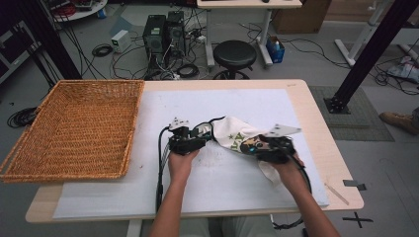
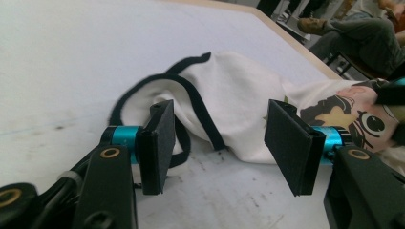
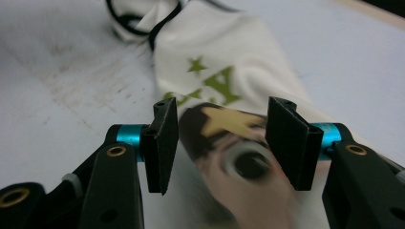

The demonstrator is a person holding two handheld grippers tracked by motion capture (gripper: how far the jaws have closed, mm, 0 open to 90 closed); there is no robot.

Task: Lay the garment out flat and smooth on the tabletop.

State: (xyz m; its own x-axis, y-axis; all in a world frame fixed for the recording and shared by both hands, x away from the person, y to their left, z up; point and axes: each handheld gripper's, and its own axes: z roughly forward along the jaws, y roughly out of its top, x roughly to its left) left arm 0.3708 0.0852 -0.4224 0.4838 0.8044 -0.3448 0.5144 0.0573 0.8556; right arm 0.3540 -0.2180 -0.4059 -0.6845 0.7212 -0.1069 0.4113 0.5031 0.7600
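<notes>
Jaws: left gripper [image 2: 219, 143] & right gripper [image 3: 222, 143] both open, gripping nothing.
Shirt: white black-trimmed printed cotton T-shirt [image 1: 232, 134] on tabletop, between/ahead of jaws.
Print: green star; lettering unreadable.

Wicker basket [image 1: 74, 128] sits on the desk [image 1: 316, 128] at its left edge, beside a white mat [image 1: 222, 182]. Beyond the desk: black stool [image 1: 234, 54], two computer towers [image 1: 164, 32], cables on floor.

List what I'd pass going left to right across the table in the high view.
Wicker basket → left tool → white printed shirt → right tool → thin stick near the table's right edge.
</notes>
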